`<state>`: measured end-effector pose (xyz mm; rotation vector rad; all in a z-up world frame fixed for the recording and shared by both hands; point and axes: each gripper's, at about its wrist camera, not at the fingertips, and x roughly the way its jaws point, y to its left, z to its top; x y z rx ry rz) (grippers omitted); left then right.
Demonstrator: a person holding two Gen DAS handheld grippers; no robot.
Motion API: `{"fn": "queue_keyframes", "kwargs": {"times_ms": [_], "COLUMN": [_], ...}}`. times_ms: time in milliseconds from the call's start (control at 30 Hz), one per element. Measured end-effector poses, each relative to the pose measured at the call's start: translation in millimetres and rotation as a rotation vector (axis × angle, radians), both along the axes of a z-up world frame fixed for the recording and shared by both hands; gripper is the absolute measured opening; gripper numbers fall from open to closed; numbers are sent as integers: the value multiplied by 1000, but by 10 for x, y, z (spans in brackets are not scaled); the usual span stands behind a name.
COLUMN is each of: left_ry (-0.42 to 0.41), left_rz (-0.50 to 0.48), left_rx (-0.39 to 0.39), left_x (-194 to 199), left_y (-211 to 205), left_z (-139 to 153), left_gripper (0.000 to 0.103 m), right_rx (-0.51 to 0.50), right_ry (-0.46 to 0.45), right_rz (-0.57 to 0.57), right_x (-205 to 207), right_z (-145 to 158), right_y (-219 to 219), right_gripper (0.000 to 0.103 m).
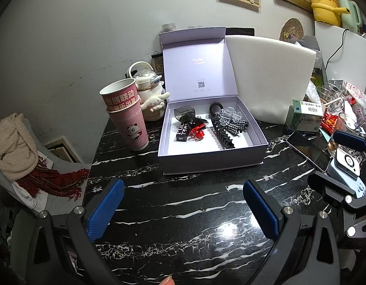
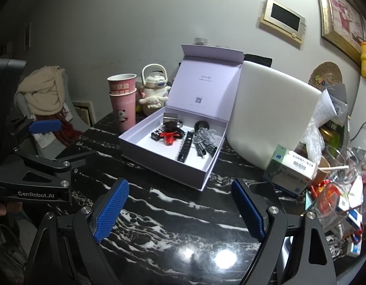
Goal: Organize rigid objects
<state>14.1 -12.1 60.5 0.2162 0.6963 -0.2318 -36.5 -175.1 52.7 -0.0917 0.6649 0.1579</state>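
An open lavender gift box (image 1: 206,159) (image 2: 164,166) stands on the black marble table (image 1: 183,225), its lid upright. Inside lie a long black hair clip (image 1: 222,133) (image 2: 185,148), a red clip (image 1: 197,130) (image 2: 168,139), a clear claw clip (image 1: 230,116), a checkered bow (image 1: 235,125) (image 2: 205,148), a small black carton (image 1: 181,133) and a smoky plastic case (image 1: 184,114). My left gripper (image 1: 181,190) hovers open over bare table in front of the box. My right gripper (image 2: 180,185) is likewise open and holds nothing, short of the box's near corner.
Stacked pink paper cups (image 1: 130,123) and a white character kettle (image 1: 151,92) stand left of the box. A white foam sheet (image 1: 270,78) leans behind it. A phone (image 1: 306,149), a medicine carton (image 1: 304,116) and mixed clutter crowd the right. A chair with scarves (image 1: 16,147) sits left.
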Motion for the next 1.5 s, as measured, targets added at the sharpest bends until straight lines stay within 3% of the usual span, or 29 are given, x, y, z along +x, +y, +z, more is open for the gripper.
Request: {"fn": "queue_keyframes", "kwargs": {"times_ms": [1500], "left_ry": [20], "left_rz": [1], "left_rx": [18], "left_x": [1], "left_y": [17], "left_z": [-52], "left_gripper": [102], "right_rx": [-36], "right_ry": [23], "right_rz": [7], "right_x": [39], "right_z": [-68], "right_y": [-7], "right_gripper": [89]}}
